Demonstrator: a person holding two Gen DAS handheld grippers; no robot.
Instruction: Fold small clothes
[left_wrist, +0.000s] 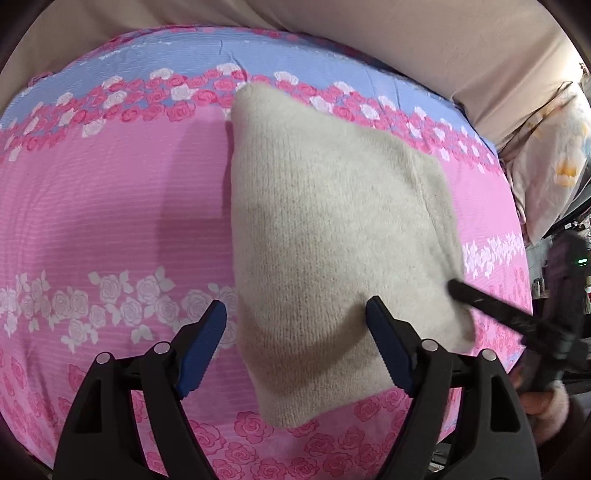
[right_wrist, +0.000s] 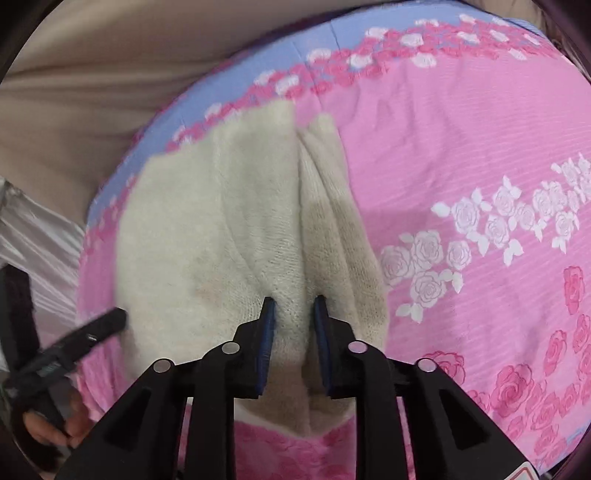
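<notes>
In the left wrist view the left gripper (left_wrist: 295, 347) stands with fingers spread wide, holding nothing. The cream knitted garment (left_wrist: 332, 236) lies on the pink rose-print bedspread (left_wrist: 110, 206), running from between those fingers up toward centre frame, its long axis near vertical. At lower right the right gripper (left_wrist: 480, 299) touches the knit's edge. In the right wrist view its fingers are drawn narrow, pinching a ridge of the knit at lower centre. Judged from this, the right gripper has the hold; the left must close inward.
</notes>
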